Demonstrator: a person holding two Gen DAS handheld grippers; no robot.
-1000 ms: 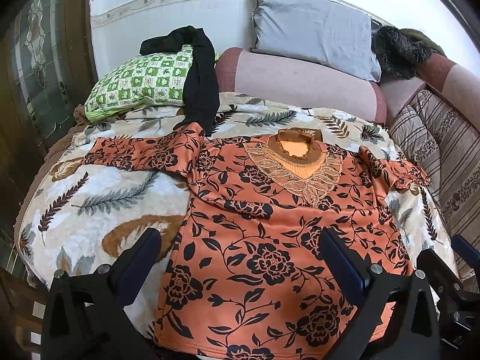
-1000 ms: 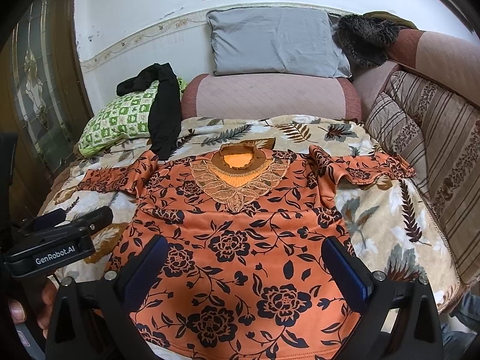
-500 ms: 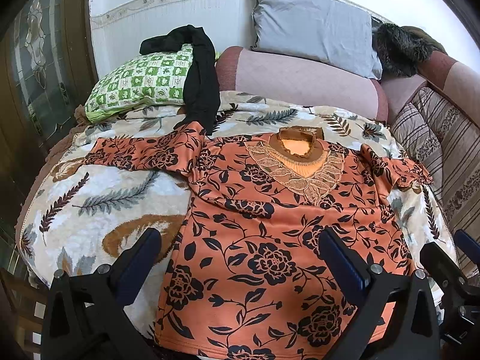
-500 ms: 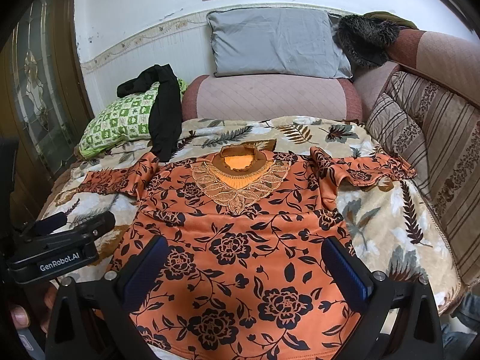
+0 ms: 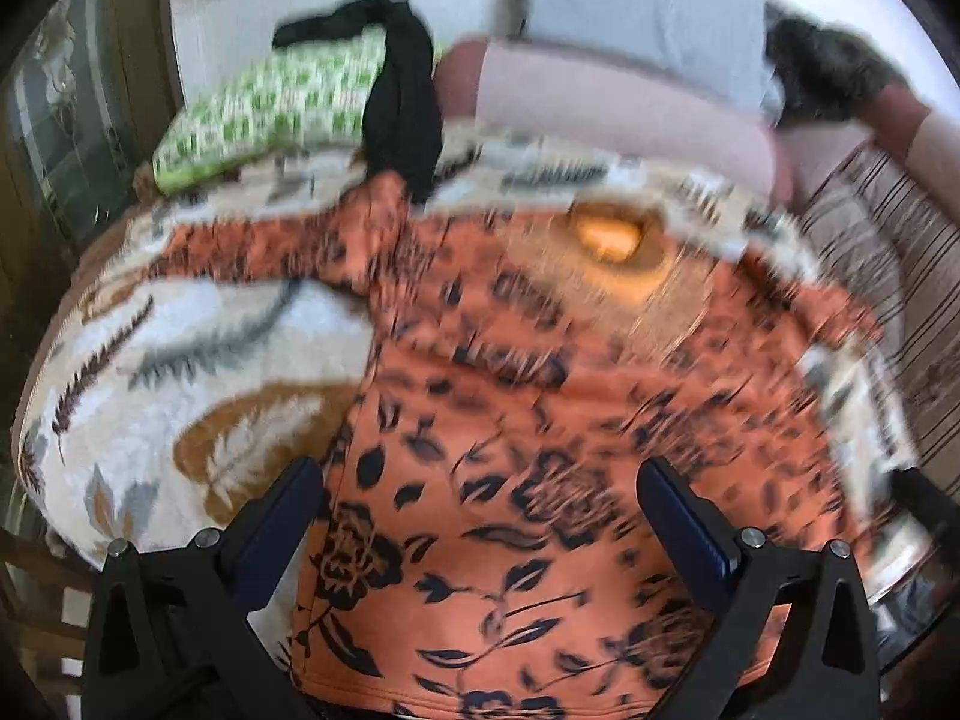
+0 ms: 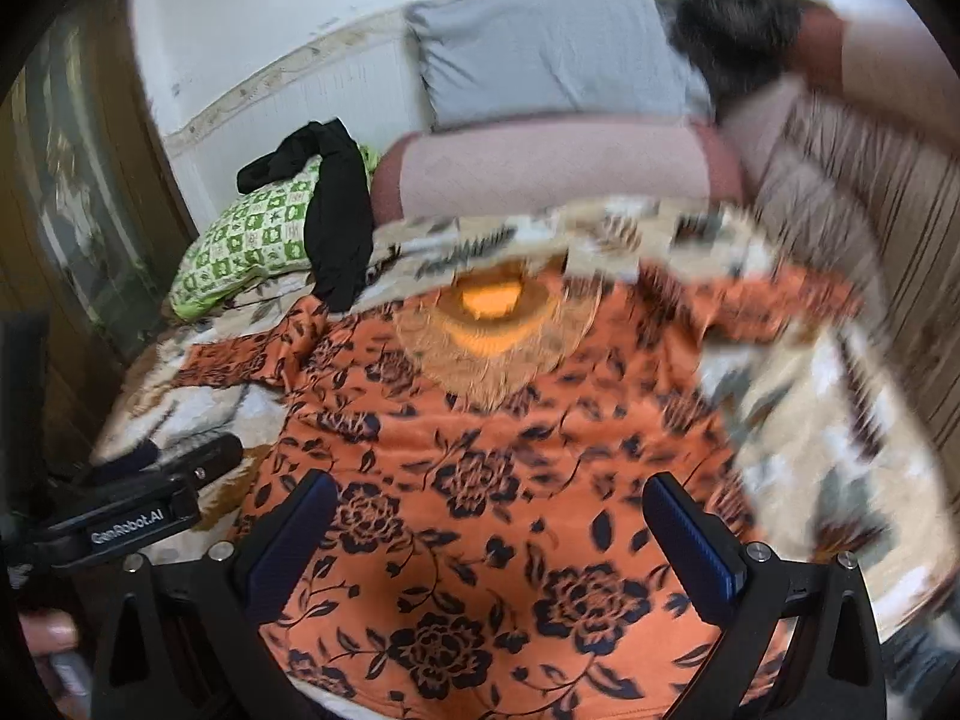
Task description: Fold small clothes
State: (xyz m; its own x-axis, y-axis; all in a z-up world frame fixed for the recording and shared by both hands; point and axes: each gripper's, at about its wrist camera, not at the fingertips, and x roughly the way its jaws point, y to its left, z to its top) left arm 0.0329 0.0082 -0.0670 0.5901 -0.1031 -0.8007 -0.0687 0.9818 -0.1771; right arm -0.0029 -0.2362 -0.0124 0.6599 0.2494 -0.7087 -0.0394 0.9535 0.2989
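The orange top (image 6: 480,510) lies flat on the blanket (image 5: 180,360). Both grippers, left (image 5: 480,516) and right (image 6: 489,522), hover with jaws wide apart, holding nothing. Best to pinch the near hem corners (frames are blurred) squarely.

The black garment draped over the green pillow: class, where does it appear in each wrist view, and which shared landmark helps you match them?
Left wrist: black garment upper left of centre.
Right wrist: left of centre.
Shared landmark: green checked pillow beneath it.
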